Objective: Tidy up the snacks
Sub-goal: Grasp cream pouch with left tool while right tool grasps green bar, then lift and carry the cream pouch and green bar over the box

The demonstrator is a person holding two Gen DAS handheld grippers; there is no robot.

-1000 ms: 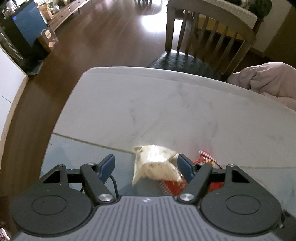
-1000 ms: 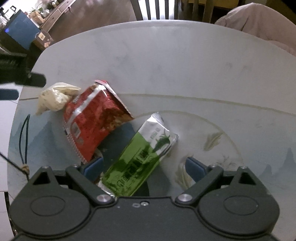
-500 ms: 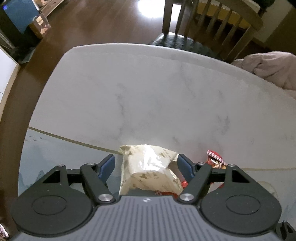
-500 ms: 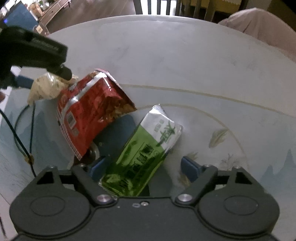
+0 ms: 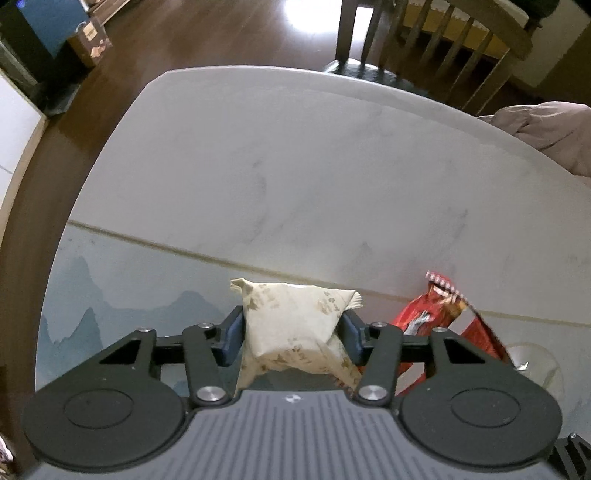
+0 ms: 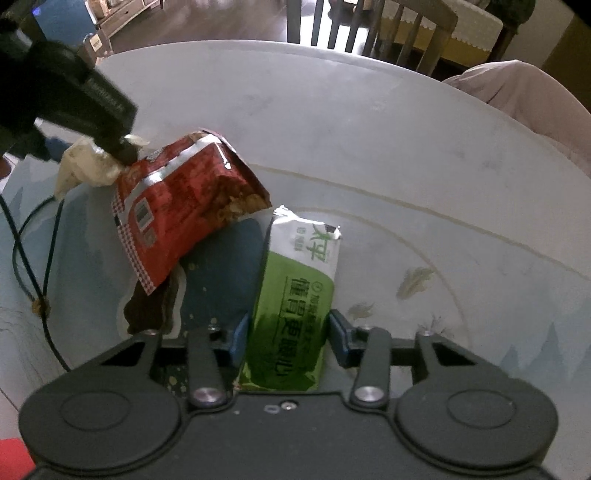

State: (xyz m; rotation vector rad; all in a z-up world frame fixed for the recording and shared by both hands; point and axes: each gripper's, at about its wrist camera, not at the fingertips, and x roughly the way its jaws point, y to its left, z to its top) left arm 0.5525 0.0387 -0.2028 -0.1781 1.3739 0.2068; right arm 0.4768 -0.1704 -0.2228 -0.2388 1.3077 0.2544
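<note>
While both sets of jaws are closing, the left gripper [image 5: 293, 334] pinches a crumpled cream packet [image 5: 295, 325]; the right gripper [image 6: 288, 332] squeezes a glossy green-and-white packet [image 6: 295, 295].

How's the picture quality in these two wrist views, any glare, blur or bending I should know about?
Left wrist view: dim room, bright glare on the wooden floor, strong fisheye curving the table edge, cream packet fairly sharp. Right wrist view: also dim, the left gripper is a dark blurred mass, text on the green packet readable, same bowed table.
</note>
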